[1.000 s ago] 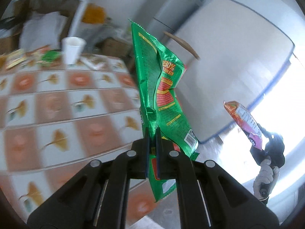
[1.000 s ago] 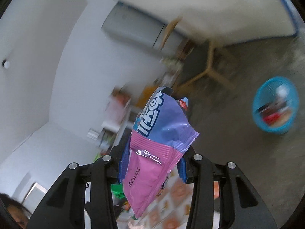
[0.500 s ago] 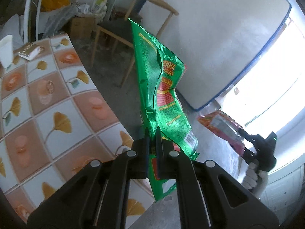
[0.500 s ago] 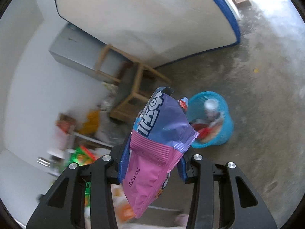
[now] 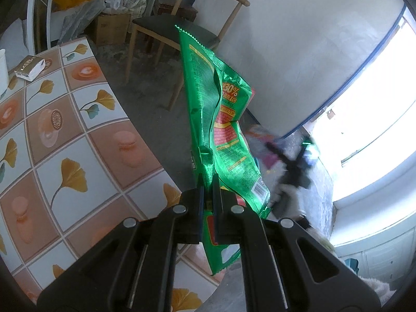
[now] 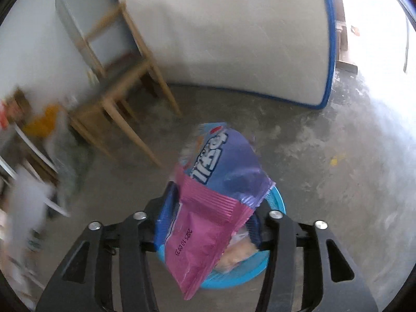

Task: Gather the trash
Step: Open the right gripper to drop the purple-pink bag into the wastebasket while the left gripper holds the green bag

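Observation:
My left gripper [image 5: 207, 182] is shut on a green snack bag [image 5: 218, 119] and holds it upright past the edge of the tiled table [image 5: 65, 140]. My right gripper [image 6: 208, 218] is shut on a purple and pink snack bag [image 6: 215, 202], directly above a blue trash basket [image 6: 241, 273] on the floor. The basket holds other wrappers. The right gripper also shows, blurred, in the left wrist view [image 5: 291, 166], low over the floor.
A wooden chair [image 5: 179, 26] stands by a white board [image 6: 234, 33] leaning on the wall. A small box [image 5: 30, 67] lies on the table's far part. Cardboard boxes and bags [image 5: 109, 13] are stacked at the back. The floor is bare concrete.
My right gripper has swung down and over the blue basket with its bag. My left gripper has moved a little further off the table edge with the green bag.

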`<control>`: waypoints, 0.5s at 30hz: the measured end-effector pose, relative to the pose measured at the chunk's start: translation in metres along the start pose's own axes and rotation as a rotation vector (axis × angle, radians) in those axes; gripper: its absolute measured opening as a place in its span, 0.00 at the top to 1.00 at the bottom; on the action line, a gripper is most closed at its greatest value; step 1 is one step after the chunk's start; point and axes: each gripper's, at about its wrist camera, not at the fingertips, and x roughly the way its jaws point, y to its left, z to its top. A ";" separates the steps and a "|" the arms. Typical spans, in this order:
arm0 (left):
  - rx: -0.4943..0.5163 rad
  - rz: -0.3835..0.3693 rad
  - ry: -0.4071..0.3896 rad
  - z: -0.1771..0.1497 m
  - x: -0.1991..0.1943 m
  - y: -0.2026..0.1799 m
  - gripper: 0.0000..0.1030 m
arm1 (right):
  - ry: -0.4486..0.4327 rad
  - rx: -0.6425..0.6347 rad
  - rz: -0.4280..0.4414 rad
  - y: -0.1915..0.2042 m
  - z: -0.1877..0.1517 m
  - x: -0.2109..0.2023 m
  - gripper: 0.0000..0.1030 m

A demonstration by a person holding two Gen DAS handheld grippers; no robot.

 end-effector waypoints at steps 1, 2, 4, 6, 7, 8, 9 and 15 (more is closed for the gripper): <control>0.001 -0.001 0.002 0.000 -0.001 -0.002 0.96 | 0.040 -0.018 -0.024 0.001 -0.003 0.016 0.49; 0.001 -0.001 0.004 0.000 0.000 -0.002 0.96 | 0.117 -0.045 -0.062 -0.002 -0.013 0.041 0.49; -0.002 -0.004 0.009 0.002 0.003 -0.002 0.96 | 0.208 -0.077 -0.133 -0.006 -0.027 0.067 0.49; 0.000 -0.006 0.011 0.004 0.005 -0.003 0.96 | 0.222 -0.079 -0.162 -0.016 -0.037 0.071 0.47; 0.004 -0.006 0.012 0.005 0.007 -0.004 0.96 | 0.215 -0.047 -0.151 -0.026 -0.039 0.066 0.40; 0.008 -0.006 0.014 0.006 0.010 -0.006 0.96 | 0.209 -0.020 -0.138 -0.032 -0.040 0.061 0.35; 0.009 -0.007 0.017 0.007 0.012 -0.007 0.96 | 0.201 0.015 -0.118 -0.041 -0.041 0.056 0.34; 0.034 -0.010 0.045 0.014 0.036 -0.024 0.96 | 0.163 0.211 0.021 -0.087 -0.041 0.015 0.32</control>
